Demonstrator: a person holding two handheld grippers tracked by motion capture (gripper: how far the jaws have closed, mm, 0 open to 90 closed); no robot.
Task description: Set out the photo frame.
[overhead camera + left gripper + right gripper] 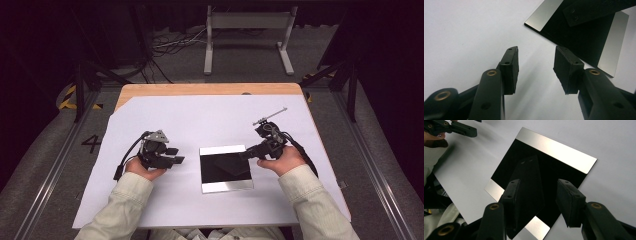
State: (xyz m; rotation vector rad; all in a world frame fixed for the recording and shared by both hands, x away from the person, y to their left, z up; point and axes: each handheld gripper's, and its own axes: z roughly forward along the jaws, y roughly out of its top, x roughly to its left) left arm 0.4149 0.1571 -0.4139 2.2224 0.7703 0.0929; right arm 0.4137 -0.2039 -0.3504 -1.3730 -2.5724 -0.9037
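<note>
Mirror plate [225, 168] between open hand-held grippers

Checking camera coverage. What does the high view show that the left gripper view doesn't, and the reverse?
High view adds: the light wooden tabletop, the grey metal stand on the floor behind, the person's pale sleeves, and the right gripper, open at the right edge of the shiny square mirror-like plate. Left gripper view adds: a close look at the left gripper, its black pads apart with bare paper between them. Shared: that plate lying flat on the white paper sheet.
</note>
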